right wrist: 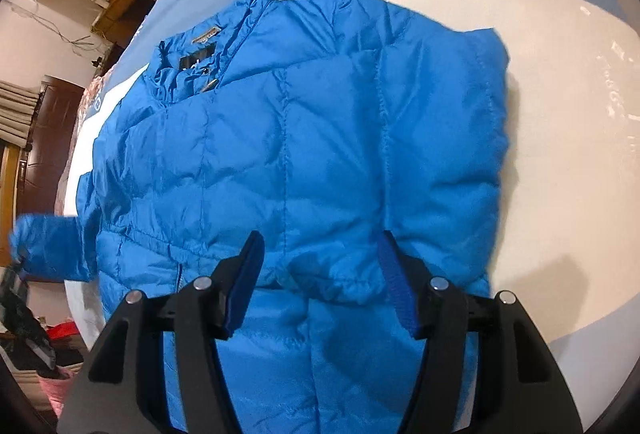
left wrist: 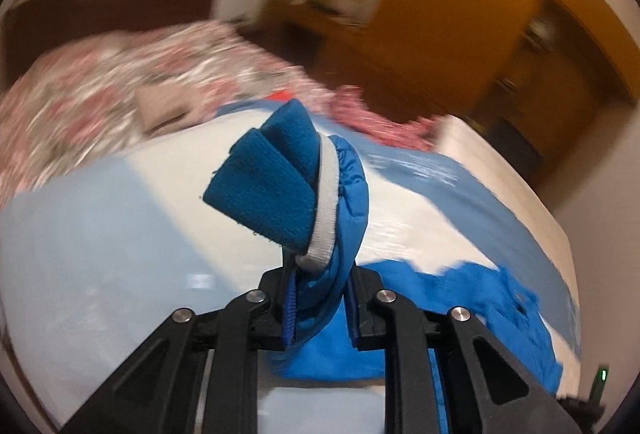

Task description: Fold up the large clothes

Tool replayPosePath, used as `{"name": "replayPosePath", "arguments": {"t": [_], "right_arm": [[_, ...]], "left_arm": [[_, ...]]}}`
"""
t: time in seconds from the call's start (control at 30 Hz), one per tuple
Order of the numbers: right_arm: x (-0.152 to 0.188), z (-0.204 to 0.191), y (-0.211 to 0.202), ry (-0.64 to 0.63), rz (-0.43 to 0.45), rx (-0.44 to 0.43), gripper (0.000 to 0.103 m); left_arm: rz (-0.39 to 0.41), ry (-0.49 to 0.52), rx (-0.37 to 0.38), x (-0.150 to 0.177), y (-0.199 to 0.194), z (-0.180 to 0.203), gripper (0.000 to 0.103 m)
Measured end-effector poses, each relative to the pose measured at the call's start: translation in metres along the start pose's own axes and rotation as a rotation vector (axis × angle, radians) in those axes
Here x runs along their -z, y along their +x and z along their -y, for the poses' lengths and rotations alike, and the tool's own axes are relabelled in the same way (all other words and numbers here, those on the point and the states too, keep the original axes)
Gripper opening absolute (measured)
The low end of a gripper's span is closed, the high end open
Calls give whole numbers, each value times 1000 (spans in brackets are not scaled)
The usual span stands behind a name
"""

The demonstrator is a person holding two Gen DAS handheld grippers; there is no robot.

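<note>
A bright blue puffer jacket (right wrist: pixel 304 138) lies spread on the bed, collar (right wrist: pixel 188 70) toward the far left. My left gripper (left wrist: pixel 320 298) is shut on one sleeve end, and the ribbed blue cuff (left wrist: pixel 272 186) with its white band sticks up past the fingers. That sleeve (right wrist: pixel 48 246) shows lifted at the left edge of the right wrist view. My right gripper (right wrist: pixel 320 274) hangs over the jacket's lower half, open, with quilted fabric below the blue pads (right wrist: pixel 396 282). The rest of the jacket (left wrist: pixel 500 298) trails low on the right in the left wrist view.
The bed sheet (right wrist: pixel 560 114) is white with pale blue bands. A crumpled floral quilt (left wrist: pixel 120 86) lies at the far end of the bed. Wooden cupboards (left wrist: pixel 460 14) stand beyond it. Piled dark and red items (right wrist: pixel 60 334) sit on the floor beside the bed.
</note>
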State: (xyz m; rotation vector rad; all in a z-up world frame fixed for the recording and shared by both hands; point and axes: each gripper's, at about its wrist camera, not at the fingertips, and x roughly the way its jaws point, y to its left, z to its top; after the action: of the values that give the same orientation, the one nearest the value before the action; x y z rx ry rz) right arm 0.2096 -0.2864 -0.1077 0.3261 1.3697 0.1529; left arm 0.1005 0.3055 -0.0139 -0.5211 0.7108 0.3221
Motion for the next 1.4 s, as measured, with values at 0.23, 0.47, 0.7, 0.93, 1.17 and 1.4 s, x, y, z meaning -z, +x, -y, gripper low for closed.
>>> {"name": "replayPosePath", "arguments": {"t": [0.23, 0.47, 0.7, 0.93, 1.17, 1.4], "right_arm": [[8, 12, -10, 6, 20, 0, 59], [9, 20, -14, 4, 29, -5, 59], [11, 25, -8, 10, 18, -8, 59], [9, 16, -7, -3, 18, -13, 59], [-2, -37, 1, -86, -31, -167, 62], [-10, -94, 41, -152, -142, -263, 64]], "left_arm": [[-35, 237, 185, 25, 14, 140, 19], [-165, 394, 275, 74, 59, 238, 19], [-368, 496, 363, 135, 106, 275, 26], [-464, 532, 519, 154, 94, 270, 51], [-401, 493, 225, 116, 105, 222, 49], [-465, 456, 191, 124, 134, 196, 49]]}}
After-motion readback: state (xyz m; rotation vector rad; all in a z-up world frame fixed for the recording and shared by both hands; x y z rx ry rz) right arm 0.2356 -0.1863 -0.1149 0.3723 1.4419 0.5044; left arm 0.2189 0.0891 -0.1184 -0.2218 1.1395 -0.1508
